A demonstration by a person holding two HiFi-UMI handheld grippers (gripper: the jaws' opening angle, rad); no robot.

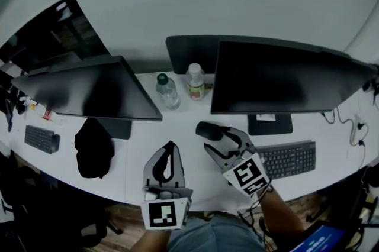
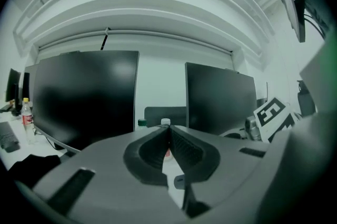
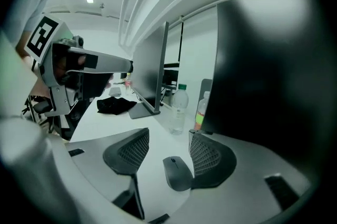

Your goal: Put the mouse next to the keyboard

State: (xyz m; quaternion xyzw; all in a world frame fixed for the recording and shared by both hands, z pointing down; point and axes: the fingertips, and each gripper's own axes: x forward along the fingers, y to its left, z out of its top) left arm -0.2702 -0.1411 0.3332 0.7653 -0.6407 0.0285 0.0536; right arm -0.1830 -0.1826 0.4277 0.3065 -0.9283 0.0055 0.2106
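On the worktop (image 1: 177,138): two dark monitors (image 1: 278,79) stand along the back edge, with two bottles (image 1: 168,91) between them.
Keyboard (image 1: 288,158): toward the front right corner, below the right monitor; only the head view shows it.
Right gripper (image 1: 220,139): jaws spread, straddling the mouse (image 3: 176,171); its own view puts the mouse just beside the monitor-side pad (image 3: 210,157), clear of the other.
Left gripper (image 1: 170,147): near the front edge; its own view shows the jaws pressed together on nothing.
Mouse: mid-worktop, left of the keyboard and apart from it; long axis along the jaws, wheel end toward the bottles.
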